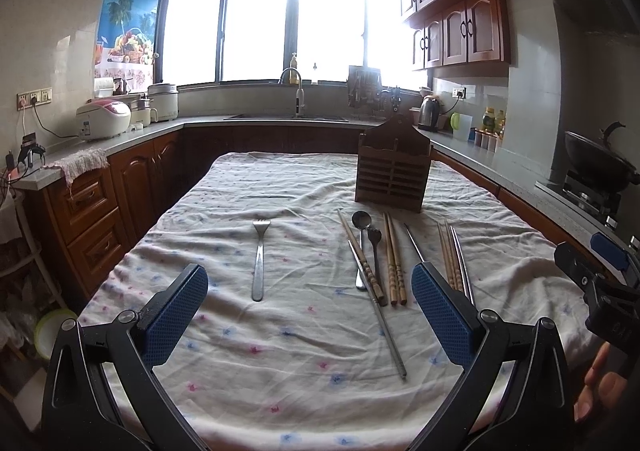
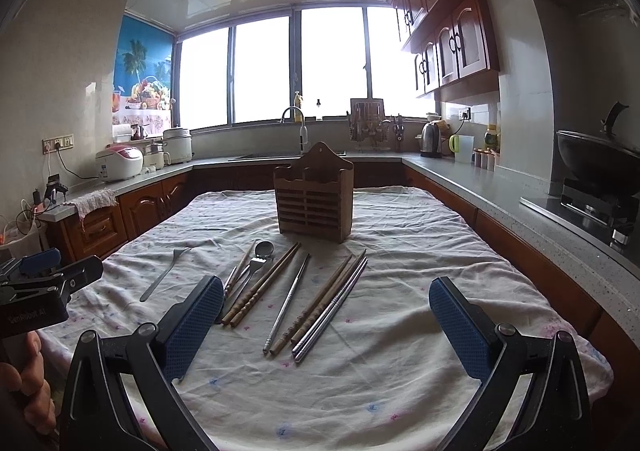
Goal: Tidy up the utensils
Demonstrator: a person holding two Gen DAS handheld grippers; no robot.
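A wooden utensil holder [image 1: 393,167] [image 2: 313,198] stands upright at the far side of the cloth-covered table [image 1: 280,363] [image 2: 400,391]. A steel fork [image 1: 260,259] [image 2: 162,277] lies alone to the left. In front of the holder lie a spoon [image 1: 361,225] [image 2: 262,251], a small fork [image 1: 375,247], wooden chopsticks [image 1: 394,263] [image 2: 260,287], and steel chopsticks [image 1: 462,263] [image 2: 332,307]. My left gripper [image 1: 310,291] is open and empty above the near cloth. My right gripper [image 2: 326,311] is open and empty, over the chopsticks' near ends.
Kitchen counters run around the table on three sides, with rice cookers [image 1: 104,119] at left, a sink and tap [image 1: 296,99] at the back, a kettle [image 1: 430,113] and a wok on the stove [image 2: 596,163] at right.
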